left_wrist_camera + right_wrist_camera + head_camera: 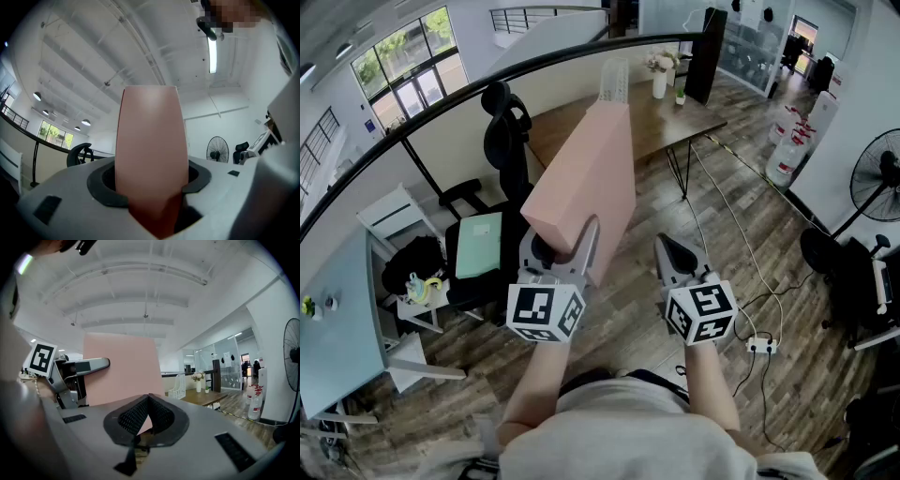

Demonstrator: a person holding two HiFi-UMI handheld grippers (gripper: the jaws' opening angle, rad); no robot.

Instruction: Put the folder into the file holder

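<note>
A large pink folder (586, 187) is held up in the air, slanting away from me toward the table. My left gripper (567, 239) is shut on its lower edge. In the left gripper view the folder (150, 154) fills the space between the pads and rises toward the ceiling. My right gripper (675, 251) stands just right of the folder, shut, with nothing in it; its pads (159, 411) meet at the tip. From the right gripper view the folder (122, 366) and the left gripper (70, 369) show at the left. The white mesh file holder (615, 80) (178, 386) stands on the wooden table (666, 117) beyond.
A vase of flowers (661, 75) stands on the table near the file holder. Black office chairs (502, 141) are at the left, one with a green cushion (478, 246). A fan (877, 178), water bottles (787, 150) and a power strip (761, 345) with cables are at the right.
</note>
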